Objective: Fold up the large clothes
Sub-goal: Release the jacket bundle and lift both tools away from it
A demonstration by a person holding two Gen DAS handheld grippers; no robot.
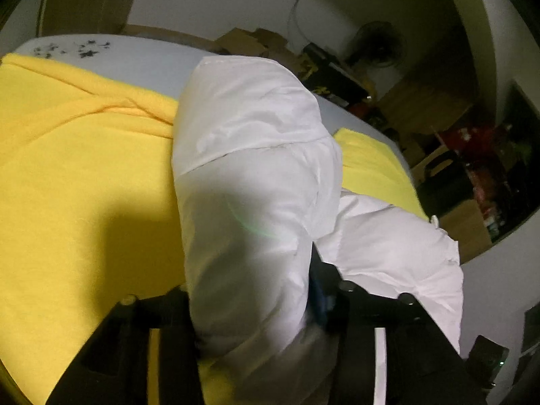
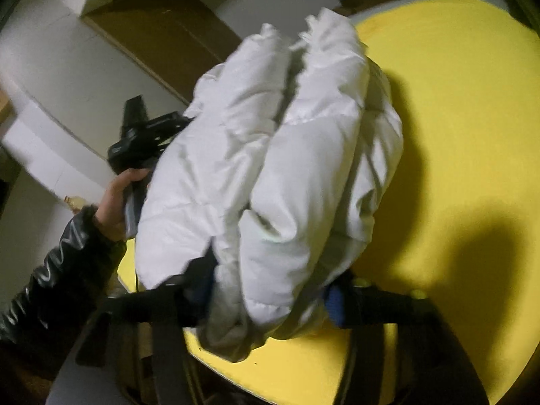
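My left tongs are clamped on a thick fold of the white puffer jacket. My right tongs pinch the same jacket, bundled and lifted above the yellow blanket (my left hand shows behind it).

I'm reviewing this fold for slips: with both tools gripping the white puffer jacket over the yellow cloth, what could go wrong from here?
1. The white puffer jacket is thick and slick; the right tool grips a bulky wad that may slip out.
2. The left tool holds only one puffy section, so the rest may sag and undo the fold.
3. Dragging could rumple the yellow cloth.
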